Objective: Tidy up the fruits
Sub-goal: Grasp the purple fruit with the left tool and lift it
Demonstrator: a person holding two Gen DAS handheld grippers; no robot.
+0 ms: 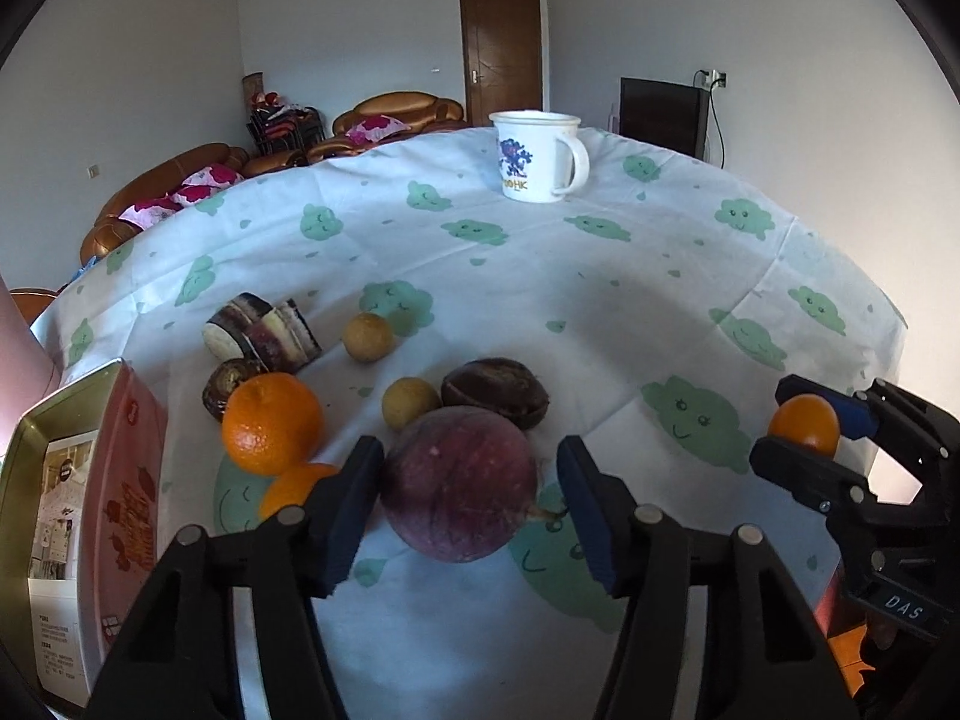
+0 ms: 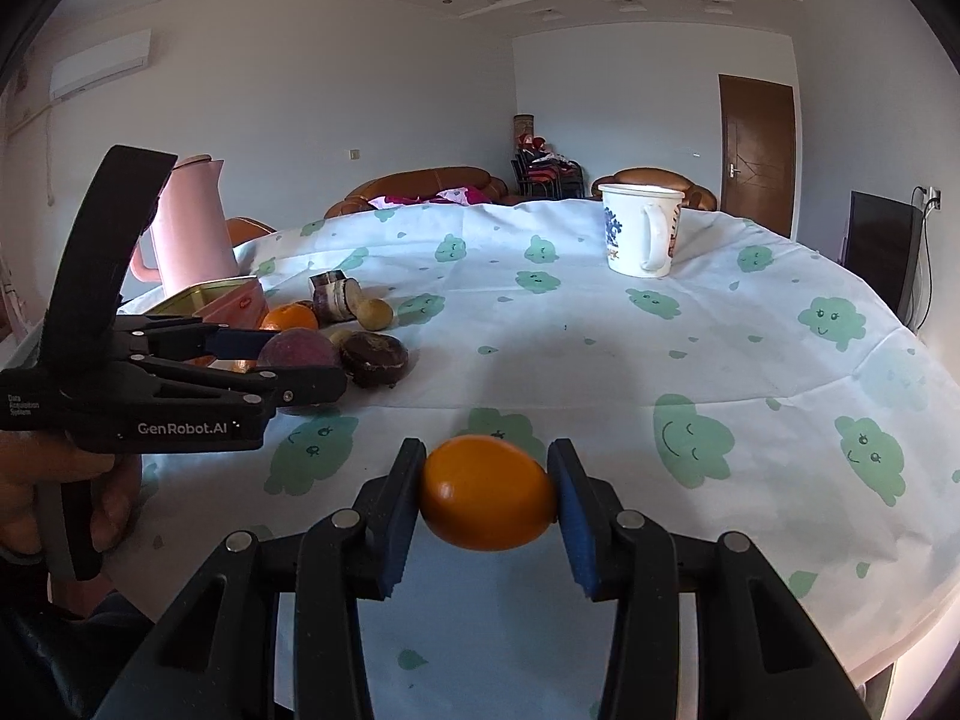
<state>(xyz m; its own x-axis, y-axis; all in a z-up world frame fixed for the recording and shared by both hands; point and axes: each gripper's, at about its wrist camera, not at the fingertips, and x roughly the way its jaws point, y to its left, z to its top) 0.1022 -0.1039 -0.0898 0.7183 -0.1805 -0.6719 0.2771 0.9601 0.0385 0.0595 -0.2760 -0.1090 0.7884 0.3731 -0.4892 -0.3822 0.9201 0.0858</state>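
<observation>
A purple passion fruit (image 1: 459,483) lies on the tablecloth between the fingers of my left gripper (image 1: 471,507); the jaws are open, with a gap on the right side. My left gripper (image 2: 288,369) also shows in the right wrist view around the same fruit (image 2: 298,351). My right gripper (image 2: 487,501) is shut on a small orange fruit (image 2: 487,501) above the table; it also shows in the left wrist view (image 1: 807,426). Oranges (image 1: 273,423), two small tan fruits (image 1: 410,402), a dark brown fruit (image 1: 497,390) and sugarcane pieces (image 1: 264,333) lie behind.
A pink and gold tin box (image 1: 78,516) stands at the left. A white mug (image 1: 537,156) stands at the far side of the table. A pink jug (image 2: 192,228) stands beyond the tin. The cloud-print tablecloth (image 1: 660,312) covers the round table.
</observation>
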